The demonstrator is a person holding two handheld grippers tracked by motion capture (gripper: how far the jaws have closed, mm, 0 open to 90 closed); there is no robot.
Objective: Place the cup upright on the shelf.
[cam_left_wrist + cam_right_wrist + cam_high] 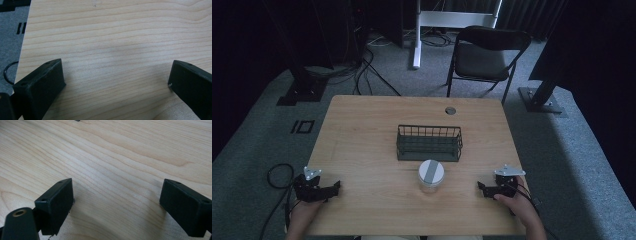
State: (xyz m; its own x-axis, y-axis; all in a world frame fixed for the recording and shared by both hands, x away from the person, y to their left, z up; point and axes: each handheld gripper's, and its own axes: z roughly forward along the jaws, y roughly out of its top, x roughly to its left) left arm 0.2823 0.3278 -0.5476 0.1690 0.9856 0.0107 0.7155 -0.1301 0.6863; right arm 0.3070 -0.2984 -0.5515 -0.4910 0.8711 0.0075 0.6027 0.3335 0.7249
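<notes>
- At the near edge of the table (362, 125), left side: left gripper (335, 187), held in a hand, resting low over bare wood. Jaws spread wide, nothing between them; the left gripper view (116, 80) confirms bare grain in the gap.
- At the near edge, right side: right gripper (480, 187), also hand-held. Jaws likewise wide apart and empty, as the right gripper view (117, 197) shows.
- Between the two grippers, slightly farther in: jar (430, 176), clear body, pale lid with a grey stripe, upright, well apart from both grippers.
- Just behind the jar: wire basket (429, 142), dark, appears empty, long side facing the person.
- Farther off, beyond the table: folding chair (484, 52).
- Handling note, as judgement: the jar is the likely pick. Approach from the side, level with the body below the lid, jaws kept wide until they straddle it; close gently, since a smooth round wall may slip or tip toward the basket.
</notes>
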